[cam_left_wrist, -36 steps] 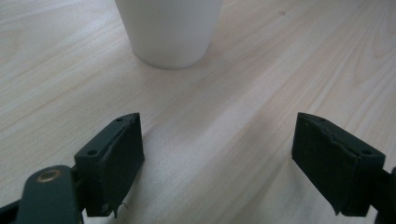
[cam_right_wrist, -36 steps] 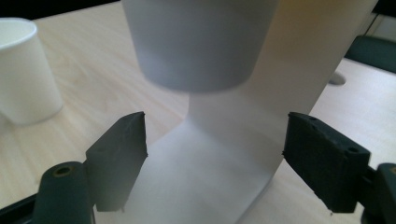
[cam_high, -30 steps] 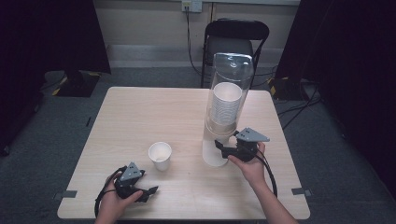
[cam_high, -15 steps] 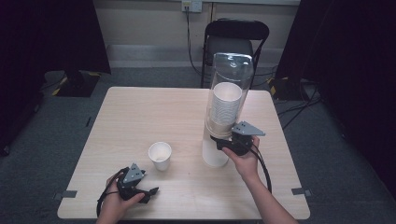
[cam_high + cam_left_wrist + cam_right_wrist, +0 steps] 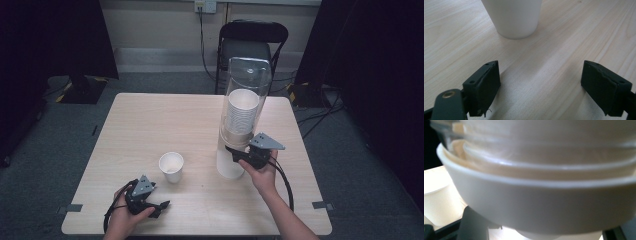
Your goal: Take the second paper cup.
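A clear tube dispenser (image 5: 245, 100) with a stack of white cups inside stands on the table's right half. My right gripper (image 5: 237, 152) is pressed up to its lower end, just above its white foot (image 5: 227, 167). In the right gripper view the white collar (image 5: 536, 195) looms very close, and the right gripper (image 5: 544, 232) has its jaws spread to either side of a white cup bottom (image 5: 559, 235). A single white paper cup (image 5: 171, 166) stands upright mid-table. My left gripper (image 5: 159, 208) rests near the front edge, open, aimed at that cup (image 5: 515, 17), with nothing between the left gripper (image 5: 544, 87) jaws.
The light wood table (image 5: 165, 120) has bare room at the back left. A black chair (image 5: 252, 42) stands behind its far edge. Cables trail from both grippers, and dark floor surrounds the table.
My right gripper has moved left and slightly up, closing in on the dispenser's lower end. The left gripper and the paper cup stay where they were.
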`<action>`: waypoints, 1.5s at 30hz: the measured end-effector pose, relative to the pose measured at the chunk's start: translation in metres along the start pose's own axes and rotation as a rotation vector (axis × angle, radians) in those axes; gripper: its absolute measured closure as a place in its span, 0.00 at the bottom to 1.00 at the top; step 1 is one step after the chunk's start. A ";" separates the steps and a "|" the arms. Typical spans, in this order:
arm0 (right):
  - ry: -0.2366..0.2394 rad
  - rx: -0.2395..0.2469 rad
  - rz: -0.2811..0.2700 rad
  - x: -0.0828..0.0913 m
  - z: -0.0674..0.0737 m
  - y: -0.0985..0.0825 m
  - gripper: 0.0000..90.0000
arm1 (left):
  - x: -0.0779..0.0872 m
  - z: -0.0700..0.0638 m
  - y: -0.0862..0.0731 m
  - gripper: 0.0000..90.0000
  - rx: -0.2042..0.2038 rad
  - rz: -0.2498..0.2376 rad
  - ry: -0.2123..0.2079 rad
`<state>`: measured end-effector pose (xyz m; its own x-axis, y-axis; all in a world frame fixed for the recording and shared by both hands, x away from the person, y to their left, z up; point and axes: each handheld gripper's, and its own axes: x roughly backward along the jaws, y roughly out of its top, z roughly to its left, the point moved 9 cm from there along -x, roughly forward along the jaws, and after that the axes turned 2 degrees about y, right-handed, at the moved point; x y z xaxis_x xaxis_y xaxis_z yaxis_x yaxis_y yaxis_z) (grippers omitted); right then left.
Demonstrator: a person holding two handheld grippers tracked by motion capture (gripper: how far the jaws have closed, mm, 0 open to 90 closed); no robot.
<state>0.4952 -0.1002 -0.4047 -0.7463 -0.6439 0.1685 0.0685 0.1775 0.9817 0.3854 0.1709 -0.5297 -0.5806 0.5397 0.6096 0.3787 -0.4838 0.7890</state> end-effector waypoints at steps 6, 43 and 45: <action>-0.001 0.009 0.005 0.000 0.001 -0.001 0.38 | 0.000 0.000 0.000 0.17 0.000 0.000 0.001; 0.033 0.012 0.049 0.000 -0.001 -0.010 0.40 | 0.000 0.000 0.000 0.17 -0.001 0.006 0.002; 0.029 0.009 0.048 0.000 -0.001 -0.010 0.40 | 0.000 0.000 0.000 0.17 0.000 0.000 0.001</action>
<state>0.4950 -0.1023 -0.4146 -0.7227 -0.6560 0.2176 0.0972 0.2152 0.9717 0.3854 0.1709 -0.5297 -0.5811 0.5391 0.6097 0.3786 -0.4841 0.7889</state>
